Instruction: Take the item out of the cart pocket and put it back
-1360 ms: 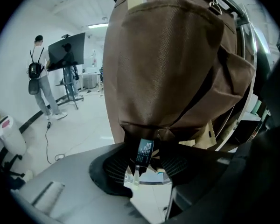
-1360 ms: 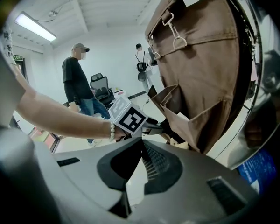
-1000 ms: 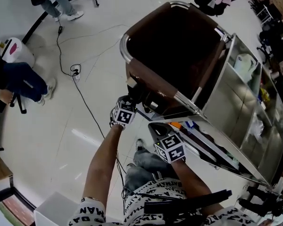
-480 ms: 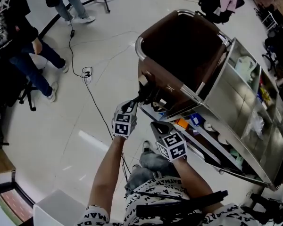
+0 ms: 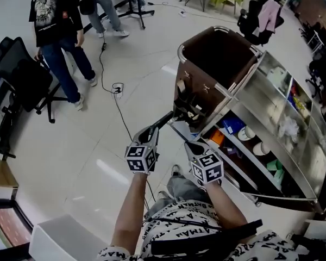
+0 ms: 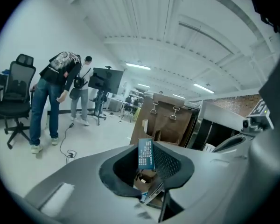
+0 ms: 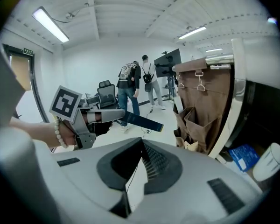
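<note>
Right gripper [image 7: 139, 167] is idling nearest, jaws pressed together on nothing. Left gripper [image 7: 117, 117] is pinching the flat blue packet [image 7: 143, 122] by one end – holding it clear of the cart pocket [image 7: 196, 121] beyond, probably lining up its return.

My shirt [image 5: 176, 222] repeats block letters, "ATMAN" legible. White print on the blue packet [image 6: 146, 154] I hold, and a green sign [image 7: 27, 52] above a doorway, are too small to read.

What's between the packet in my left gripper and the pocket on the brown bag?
Nothing. The right gripper view shows the packet, held by the left gripper, ending short of the pocket, with only floor behind the gap.
</note>
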Action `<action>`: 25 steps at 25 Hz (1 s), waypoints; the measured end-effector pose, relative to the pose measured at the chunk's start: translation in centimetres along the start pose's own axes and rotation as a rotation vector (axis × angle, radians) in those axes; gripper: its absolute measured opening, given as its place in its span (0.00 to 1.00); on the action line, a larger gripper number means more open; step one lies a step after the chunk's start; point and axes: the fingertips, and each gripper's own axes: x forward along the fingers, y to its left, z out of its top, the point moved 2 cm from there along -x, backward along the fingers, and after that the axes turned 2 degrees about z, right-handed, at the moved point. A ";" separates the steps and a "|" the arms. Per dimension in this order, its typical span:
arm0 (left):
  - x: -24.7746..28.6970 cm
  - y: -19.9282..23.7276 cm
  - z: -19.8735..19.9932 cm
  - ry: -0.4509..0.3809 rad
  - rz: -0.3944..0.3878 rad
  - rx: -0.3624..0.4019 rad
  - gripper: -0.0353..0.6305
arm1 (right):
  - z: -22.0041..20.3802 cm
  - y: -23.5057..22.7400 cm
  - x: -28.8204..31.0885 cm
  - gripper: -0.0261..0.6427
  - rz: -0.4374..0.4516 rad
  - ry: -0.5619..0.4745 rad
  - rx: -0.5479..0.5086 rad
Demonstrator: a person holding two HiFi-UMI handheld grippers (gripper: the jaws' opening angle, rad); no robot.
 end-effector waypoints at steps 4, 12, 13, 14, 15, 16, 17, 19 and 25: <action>-4.3 -1.1 0.7 -0.045 0.011 -0.007 0.18 | -1.0 2.1 -2.6 0.04 -0.021 -0.026 0.011; -9.5 -5.3 0.4 -0.063 0.012 -0.010 0.18 | -1.1 3.0 -6.7 0.04 -0.040 -0.074 0.005; -9.8 -6.1 0.1 -0.063 0.008 -0.015 0.18 | -1.2 3.0 -7.1 0.04 -0.038 -0.075 0.000; -10.1 -6.8 -0.2 -0.063 0.005 -0.021 0.18 | -1.4 3.0 -7.5 0.04 -0.035 -0.074 -0.003; -10.4 -7.4 -0.5 -0.065 0.004 -0.025 0.18 | -1.5 3.1 -7.9 0.04 -0.031 -0.075 -0.006; -10.6 -7.9 -0.8 -0.067 0.006 -0.027 0.18 | -1.6 3.0 -8.3 0.04 -0.026 -0.076 -0.006; -10.8 -8.3 -1.0 -0.071 0.011 -0.030 0.18 | -1.7 3.0 -8.7 0.04 -0.022 -0.079 -0.004; -11.3 -9.1 -1.2 -0.076 0.021 -0.038 0.18 | -1.8 2.5 -9.5 0.04 -0.019 -0.089 0.009; -12.3 -10.8 -2.1 -0.082 0.053 -0.035 0.19 | -2.0 1.5 -11.0 0.04 -0.003 -0.109 0.021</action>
